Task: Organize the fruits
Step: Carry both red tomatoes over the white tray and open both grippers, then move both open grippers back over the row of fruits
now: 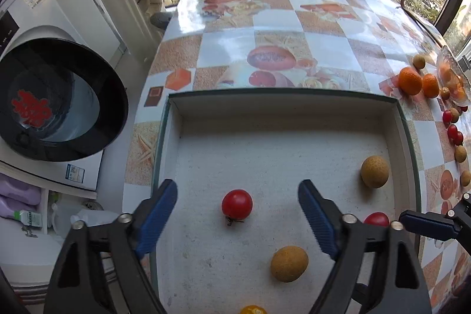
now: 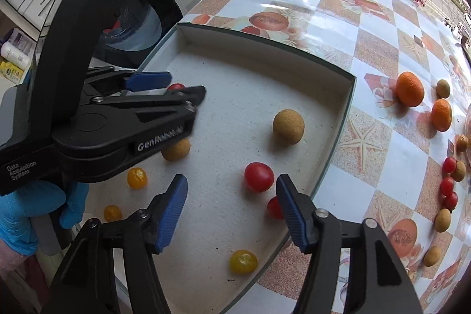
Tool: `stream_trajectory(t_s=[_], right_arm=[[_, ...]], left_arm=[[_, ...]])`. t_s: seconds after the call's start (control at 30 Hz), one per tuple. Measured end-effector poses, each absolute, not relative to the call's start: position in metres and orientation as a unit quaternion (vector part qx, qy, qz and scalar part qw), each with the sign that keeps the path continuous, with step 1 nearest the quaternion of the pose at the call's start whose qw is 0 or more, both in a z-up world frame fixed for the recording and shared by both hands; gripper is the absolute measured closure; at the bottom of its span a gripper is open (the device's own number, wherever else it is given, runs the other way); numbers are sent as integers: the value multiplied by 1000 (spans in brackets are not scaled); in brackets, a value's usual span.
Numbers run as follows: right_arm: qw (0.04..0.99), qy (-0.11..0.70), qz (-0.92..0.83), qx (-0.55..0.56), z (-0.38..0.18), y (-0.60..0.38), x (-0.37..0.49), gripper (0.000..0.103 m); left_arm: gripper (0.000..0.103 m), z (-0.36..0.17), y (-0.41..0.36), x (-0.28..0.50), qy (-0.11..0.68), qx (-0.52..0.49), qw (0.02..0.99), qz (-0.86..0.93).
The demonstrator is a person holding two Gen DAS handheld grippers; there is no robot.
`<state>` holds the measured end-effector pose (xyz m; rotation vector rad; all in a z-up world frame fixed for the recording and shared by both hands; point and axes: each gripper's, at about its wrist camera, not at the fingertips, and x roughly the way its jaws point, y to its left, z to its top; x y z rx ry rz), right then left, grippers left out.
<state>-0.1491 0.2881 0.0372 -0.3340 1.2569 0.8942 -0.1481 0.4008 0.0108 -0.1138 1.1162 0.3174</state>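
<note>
A shallow white box point(image 1: 282, 105) point(image 2: 329, 96) lies on the table. It holds red cherry tomatoes point(image 1: 237, 204) point(image 2: 259, 177), tan longans point(image 1: 374, 171) point(image 2: 288, 126) and yellow cherry tomatoes point(image 2: 243, 261). My left gripper point(image 1: 238, 205) is open and empty above the box, with a red tomato lying between its fingers. It also shows in the right wrist view point(image 2: 176, 83). My right gripper point(image 2: 232, 205) is open and empty over the box's near part, a red tomato just beyond its fingers.
Loose fruit lies on the patterned tablecloth right of the box: two oranges point(image 1: 410, 80) point(image 2: 409, 89), several red tomatoes point(image 2: 448, 187) and longans point(image 2: 442, 220). A clear bag point(image 1: 450, 78) lies at the far right. A washing machine point(image 1: 56, 99) stands left of the table.
</note>
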Motion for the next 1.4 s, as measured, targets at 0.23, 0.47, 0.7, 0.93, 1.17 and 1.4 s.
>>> stream_trajectory(t_s=[0.23, 0.47, 0.7, 0.93, 1.17, 1.4], right_arm=[[716, 562, 396, -119, 54, 263, -150, 26], [738, 571, 346, -97, 65, 208, -140, 24], [770, 591, 234, -57, 60, 117, -109, 24], [774, 612, 159, -18, 36, 58, -75, 24], [771, 617, 156, -16, 20, 54, -64, 26], [771, 609, 177, -52, 12, 63, -66, 64]], left_arm=[[14, 19, 388, -146, 531, -37, 835, 139], [14, 37, 356, -146, 522, -24, 844, 121], [14, 58, 306, -141, 507, -13, 857, 87], [14, 67, 251, -130, 503, 2, 863, 45], [14, 50, 222, -100, 518, 9, 855, 26], [14, 31, 203, -64, 529, 5, 848, -8]])
